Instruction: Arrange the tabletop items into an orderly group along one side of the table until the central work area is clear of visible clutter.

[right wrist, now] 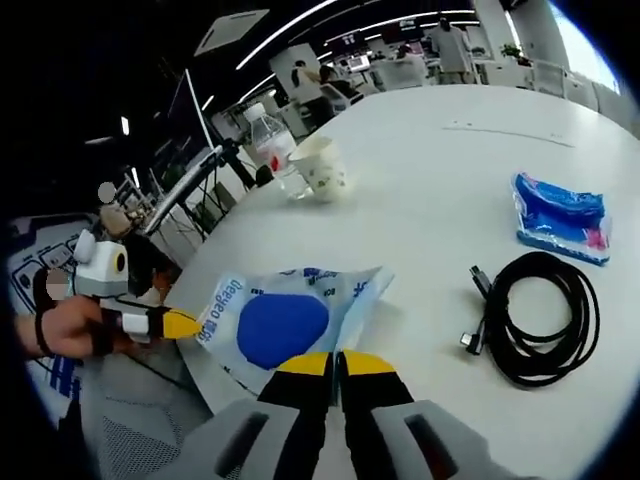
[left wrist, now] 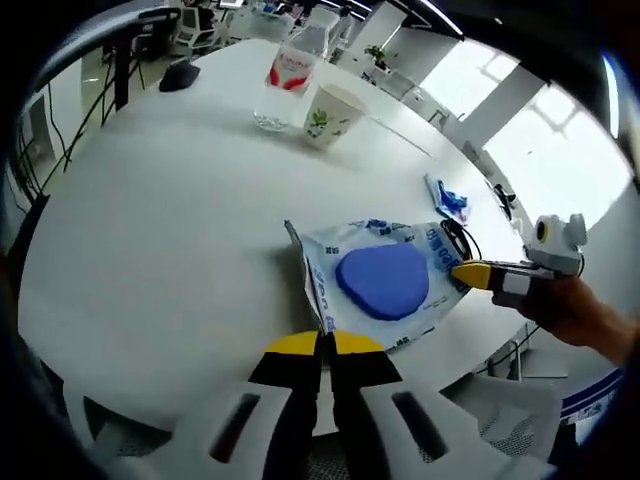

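A clear plastic packet [left wrist: 385,285] with blue print and a blue oval pad inside lies at the near table edge. My left gripper [left wrist: 322,343] is shut on its near edge, yellow tips pressed together. The right gripper [left wrist: 478,275], held by a hand, pinches the packet's far right edge. In the right gripper view the same packet [right wrist: 285,325] sits just ahead of my right gripper [right wrist: 335,362], which is shut on its edge. There the left gripper [right wrist: 178,323] holds the packet's left end.
A coiled black cable [right wrist: 540,315] and a small blue-white packet [right wrist: 560,215] lie right of the big packet. A paper cup [left wrist: 330,113] and a water bottle [left wrist: 290,72] stand together further back. A black mouse [left wrist: 180,75] rests at the far edge of the white table [left wrist: 160,220].
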The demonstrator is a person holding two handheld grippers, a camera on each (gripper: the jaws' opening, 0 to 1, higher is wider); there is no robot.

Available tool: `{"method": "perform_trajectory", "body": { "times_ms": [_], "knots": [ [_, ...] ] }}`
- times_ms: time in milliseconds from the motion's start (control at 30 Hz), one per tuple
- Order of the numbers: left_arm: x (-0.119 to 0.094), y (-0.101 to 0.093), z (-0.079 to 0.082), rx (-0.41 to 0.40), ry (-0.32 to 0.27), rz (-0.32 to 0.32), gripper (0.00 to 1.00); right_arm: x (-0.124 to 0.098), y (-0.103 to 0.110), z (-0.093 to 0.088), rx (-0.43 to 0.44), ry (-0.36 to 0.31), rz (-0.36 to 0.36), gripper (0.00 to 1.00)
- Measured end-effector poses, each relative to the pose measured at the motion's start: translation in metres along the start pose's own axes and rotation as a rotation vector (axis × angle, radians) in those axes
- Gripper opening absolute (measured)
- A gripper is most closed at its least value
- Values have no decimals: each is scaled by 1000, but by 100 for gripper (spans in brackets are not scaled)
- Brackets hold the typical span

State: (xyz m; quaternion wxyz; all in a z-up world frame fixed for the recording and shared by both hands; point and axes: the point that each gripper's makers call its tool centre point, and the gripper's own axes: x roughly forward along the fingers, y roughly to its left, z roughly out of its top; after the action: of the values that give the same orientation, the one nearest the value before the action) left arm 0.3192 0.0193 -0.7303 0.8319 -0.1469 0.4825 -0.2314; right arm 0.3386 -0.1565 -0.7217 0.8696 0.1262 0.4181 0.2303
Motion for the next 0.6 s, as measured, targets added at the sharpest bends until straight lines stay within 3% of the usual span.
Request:
{"method": "perform_trajectory", "body": {
  "times_ms": [167, 600],
  "knots": [
    [1, -9, 8, 9, -10, -16, 0, -9, -8, 9, 12, -39, -14, 0],
    [16, -36, 30, 89, 3, -56, 0, -28, -32, 11, 63, -80, -61, 0]
  ]
}}
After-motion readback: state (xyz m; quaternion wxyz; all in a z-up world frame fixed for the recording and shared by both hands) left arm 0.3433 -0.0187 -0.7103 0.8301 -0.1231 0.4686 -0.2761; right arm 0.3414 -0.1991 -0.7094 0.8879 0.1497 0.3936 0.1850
